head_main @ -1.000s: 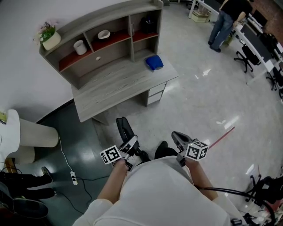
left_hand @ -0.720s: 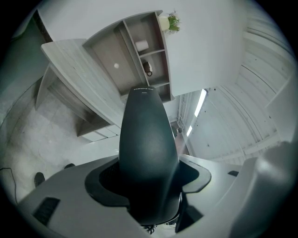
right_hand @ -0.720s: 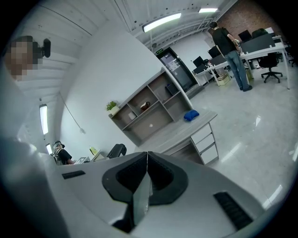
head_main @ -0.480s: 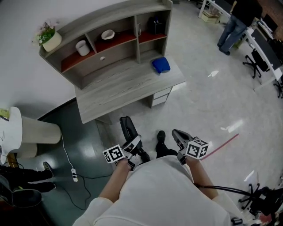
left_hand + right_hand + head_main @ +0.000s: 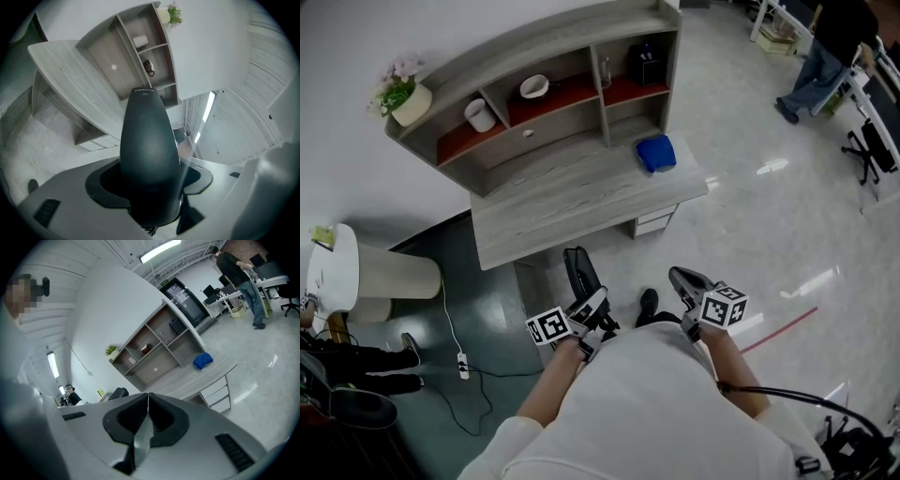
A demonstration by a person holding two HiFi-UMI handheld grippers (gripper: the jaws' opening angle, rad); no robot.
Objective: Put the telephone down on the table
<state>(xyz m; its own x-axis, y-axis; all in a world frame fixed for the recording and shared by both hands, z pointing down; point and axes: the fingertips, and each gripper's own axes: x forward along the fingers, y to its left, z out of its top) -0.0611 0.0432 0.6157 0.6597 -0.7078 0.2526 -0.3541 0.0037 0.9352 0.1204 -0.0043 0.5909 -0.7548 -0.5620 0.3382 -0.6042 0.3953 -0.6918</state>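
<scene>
A black telephone handset is held low in front of the person's body, and my left gripper is shut on it. In the left gripper view the telephone fills the middle between the jaws and points toward the table. The grey wooden table with a shelf unit stands ahead, a step away across the floor. My right gripper hangs beside the left, shut with nothing in it; its jaws meet edge to edge.
A blue cloth-like thing lies at the table's right end. The shelves hold a white cup, a bowl and a black item; a potted plant stands on top. A power strip lies on the floor at left. A person stands far right.
The table and shelf have slid right and slightly down in the head view. Both grippers keep their pose, the left still holding the telephone.
</scene>
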